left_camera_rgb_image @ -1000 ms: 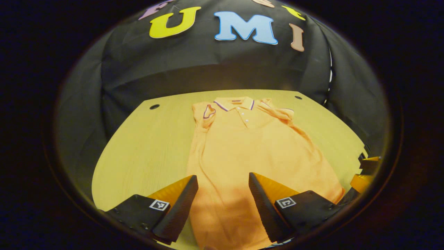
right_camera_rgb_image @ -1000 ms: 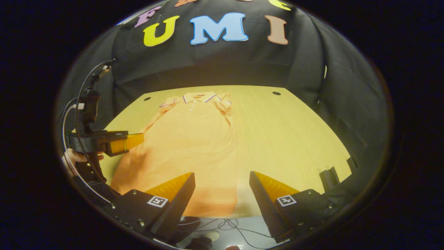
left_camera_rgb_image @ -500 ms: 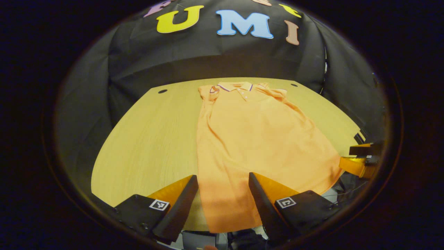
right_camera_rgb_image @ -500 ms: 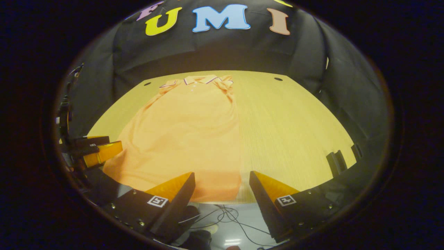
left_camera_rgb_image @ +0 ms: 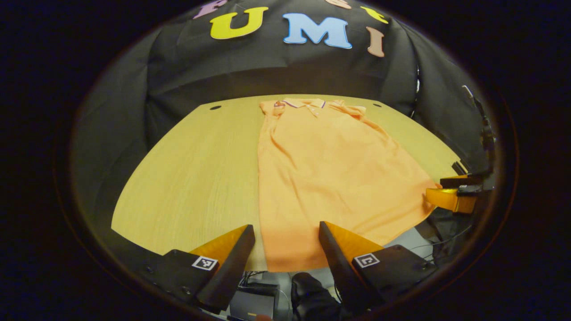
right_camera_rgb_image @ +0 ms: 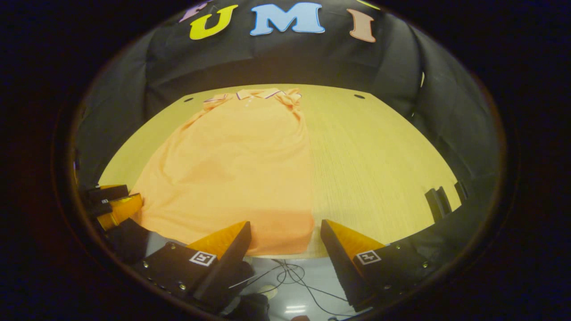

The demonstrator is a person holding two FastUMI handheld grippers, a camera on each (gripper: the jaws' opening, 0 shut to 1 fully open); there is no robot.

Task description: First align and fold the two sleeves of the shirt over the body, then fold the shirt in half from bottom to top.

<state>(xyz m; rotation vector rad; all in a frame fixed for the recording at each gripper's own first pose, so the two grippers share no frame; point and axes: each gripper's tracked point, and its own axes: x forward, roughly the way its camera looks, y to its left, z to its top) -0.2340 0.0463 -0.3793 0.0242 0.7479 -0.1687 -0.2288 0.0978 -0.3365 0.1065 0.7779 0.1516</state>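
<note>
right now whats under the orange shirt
The orange shirt lies flat on the wooden table, its hem at the near edge. The tabletop beneath is covered, so anything else under it cannot be seen.

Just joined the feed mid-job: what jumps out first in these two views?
The orange polo shirt lies flat on the wooden table, collar at the far edge and hem at the near edge. Both sleeves look already folded in. The left gripper and right gripper hang open at the near hem corners.
</note>
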